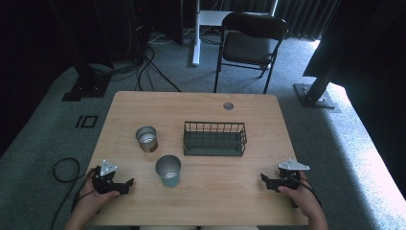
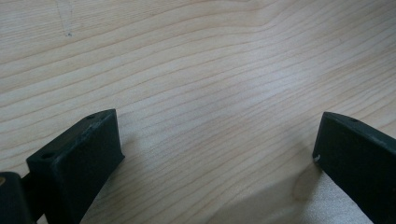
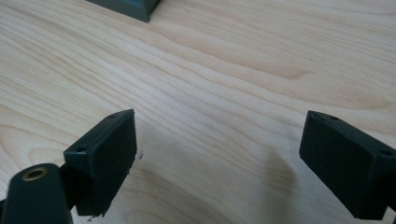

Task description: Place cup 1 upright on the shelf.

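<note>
I held my left gripper [image 1: 128, 184] low over the near left part of the worktop [image 1: 206, 196], its jaws spread wide with nothing between them but bare wood grain, as the left gripper view made plain. My right gripper [image 1: 265, 179] sat near the right edge on my side, its jaws likewise wide apart and empty; in the right gripper view a dark corner of the wire basket [image 3: 125, 8] showed at the top edge, well apart from the jaw tips.

The teal cup [image 1: 168, 170] stood upright just to the right of my left gripper, near it but not touching, its mouth open upward. Behind it and a little to the left stood the metal tin [image 1: 146, 138], also upright, close to the cup yet apart from it. I think it carried a brownish label, though the high view was too small to be sure. The wire basket [image 1: 215, 138] lay toward the middle of the worktop, to the right of the tin, and looked empty. Both grippers pointed inward toward each other, with a broad stretch of bare wood between them.

Beyond the far edge a black folding chair [image 1: 250, 43] stood on the grey carpet [image 1: 57, 124].
</note>
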